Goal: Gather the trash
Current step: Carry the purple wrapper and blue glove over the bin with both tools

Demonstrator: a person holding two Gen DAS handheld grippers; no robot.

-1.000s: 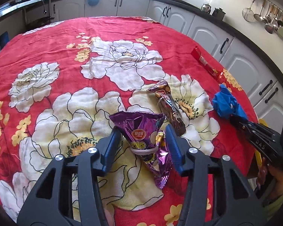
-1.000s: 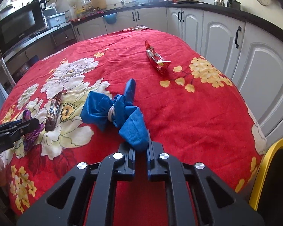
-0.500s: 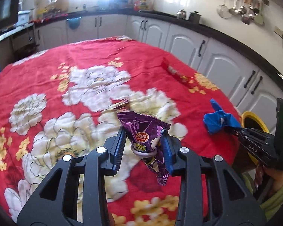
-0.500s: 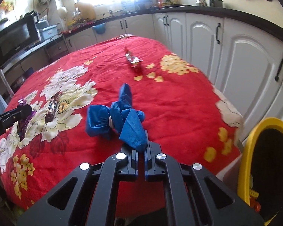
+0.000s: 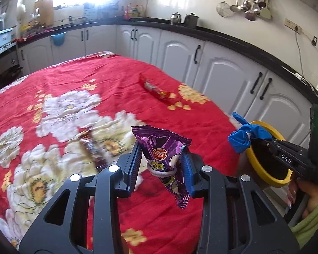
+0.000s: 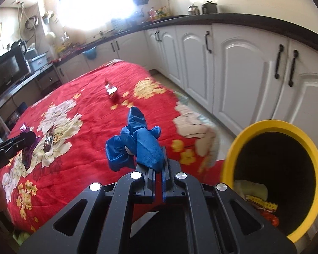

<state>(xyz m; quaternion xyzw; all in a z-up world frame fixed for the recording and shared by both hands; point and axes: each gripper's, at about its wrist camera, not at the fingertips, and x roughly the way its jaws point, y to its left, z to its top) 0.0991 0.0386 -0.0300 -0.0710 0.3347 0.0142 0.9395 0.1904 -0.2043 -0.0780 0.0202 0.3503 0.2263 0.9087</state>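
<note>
My left gripper (image 5: 161,167) is shut on a purple snack bag (image 5: 163,152) tied with a rubber band and holds it above the red flowered tablecloth (image 5: 95,80). My right gripper (image 6: 158,182) is shut on a knotted blue bag (image 6: 137,146) and holds it in the air beside the yellow-rimmed bin (image 6: 273,127). That blue bag also shows in the left wrist view (image 5: 243,135), in front of the bin (image 5: 265,177). A brown wrapper (image 5: 91,148) and a red wrapper (image 5: 154,89) lie on the cloth.
White cabinets (image 6: 233,63) with black handles run close along the table's right side. The bin holds trash at its bottom (image 6: 256,199). A counter with a microwave (image 6: 6,69) stands to the left. Utensils hang on the wall (image 5: 248,6).
Both grippers lifted their bags off the cloth and moved right toward the bin. The bin's opening has come into the right wrist view.
</note>
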